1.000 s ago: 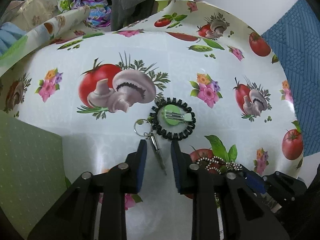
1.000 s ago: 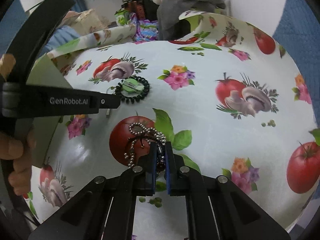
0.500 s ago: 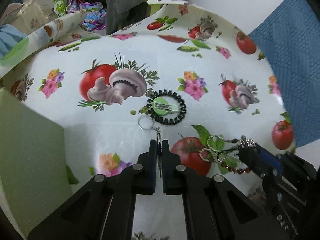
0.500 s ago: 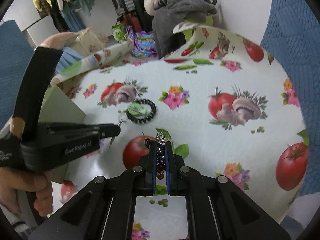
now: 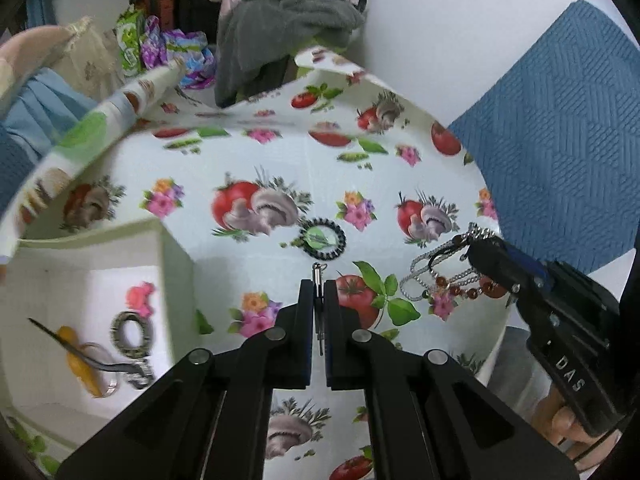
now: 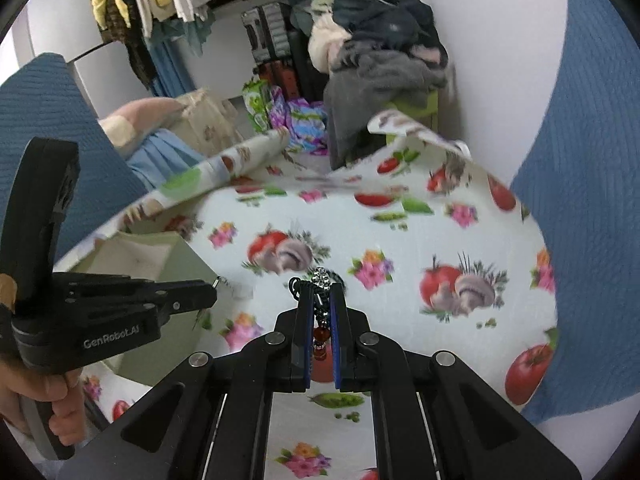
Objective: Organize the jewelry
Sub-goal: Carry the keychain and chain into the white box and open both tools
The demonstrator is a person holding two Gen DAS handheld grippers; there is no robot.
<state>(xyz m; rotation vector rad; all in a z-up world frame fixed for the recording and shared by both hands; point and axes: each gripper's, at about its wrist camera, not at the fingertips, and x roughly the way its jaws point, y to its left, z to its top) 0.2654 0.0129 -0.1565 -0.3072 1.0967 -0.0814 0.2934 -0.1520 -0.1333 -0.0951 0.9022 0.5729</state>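
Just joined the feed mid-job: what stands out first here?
Both grippers are shut on jewelry above the tomato-and-mushroom printed tablecloth: the left gripper pinches a thin silver metal pendant, and the right gripper holds a tangle of silver chain and red beads. A pale open box holding metal trinkets sits left.

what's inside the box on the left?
In the box: an oval metal ring, a yellow piece crossed by a thin dark pin, and a silvery bit. Blur hides detail; the near wall covers the front floor.
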